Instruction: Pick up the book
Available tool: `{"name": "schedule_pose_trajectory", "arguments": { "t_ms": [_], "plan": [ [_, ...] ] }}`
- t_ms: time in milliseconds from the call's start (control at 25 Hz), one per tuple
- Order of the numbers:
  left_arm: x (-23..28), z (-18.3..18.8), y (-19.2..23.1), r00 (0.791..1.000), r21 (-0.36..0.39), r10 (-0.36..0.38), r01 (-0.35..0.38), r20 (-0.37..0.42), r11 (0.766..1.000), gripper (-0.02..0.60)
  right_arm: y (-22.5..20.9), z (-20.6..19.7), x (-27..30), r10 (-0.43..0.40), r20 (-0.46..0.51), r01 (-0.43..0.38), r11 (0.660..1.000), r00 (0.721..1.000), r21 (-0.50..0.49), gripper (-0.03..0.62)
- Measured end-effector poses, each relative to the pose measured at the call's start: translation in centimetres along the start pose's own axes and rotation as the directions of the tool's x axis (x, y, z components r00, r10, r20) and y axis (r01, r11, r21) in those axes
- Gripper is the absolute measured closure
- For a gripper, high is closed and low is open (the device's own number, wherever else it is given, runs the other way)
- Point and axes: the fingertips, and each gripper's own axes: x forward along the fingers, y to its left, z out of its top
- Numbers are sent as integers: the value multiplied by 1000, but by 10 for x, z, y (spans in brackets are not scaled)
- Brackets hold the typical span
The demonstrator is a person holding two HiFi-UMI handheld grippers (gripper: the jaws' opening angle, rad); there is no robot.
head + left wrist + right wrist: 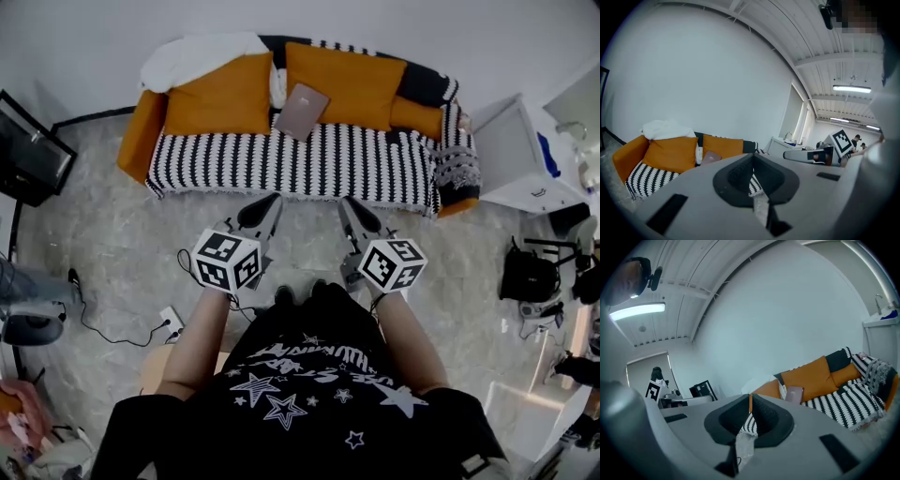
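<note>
- The left gripper (752,165) has its jaws closed together. Only a thin slit shows between the dark pads, and nothing is held in it.
- The right gripper (750,404) is likewise closed and empty, its pads meeting along a narrow line.
- In the head view both tools are held out in front of the person's body, left gripper (272,201) and right gripper (348,202) side by side. They are apart from each other and aimed toward the sofa (309,164). Their tips stand over the floor (112,234) just short of the seat's front edge.
- Each gripper view catches the other tool's marker cube off to the side.
- The book (301,111), a flat brownish-mauve volume, is on the sofa, well apart from both grippers. It sits at the back of the striped seat, in the gap between the two orange cushions (218,98). Both gripper views show the same spot: book (711,157), book (794,393).
- Besides the book and cushions, the sofa carries a white blanket (202,52) heaped over its back corner, at the left in the head view. A patterned throw (457,159) is draped over the arm at the opposite end.
- A white cabinet (511,150) stands just beside that arm, with a small blue thing (547,155) on top.
</note>
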Motion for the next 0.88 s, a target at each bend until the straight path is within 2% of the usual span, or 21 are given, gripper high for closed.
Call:
{"name": "schedule_pose_trajectory", "arguments": {
  "t_ms": [440,880],
  "plan": [
    [-10,3,28,998,-29,54,-54,11,998,574,-13,7,17,-13,-6,13,1000,1000,19,559],
    [18,6,51,996,-44,87,-88,-12,995,574,-52,21,46,-25,-10,25,998,1000,59,559]
  ]
}}
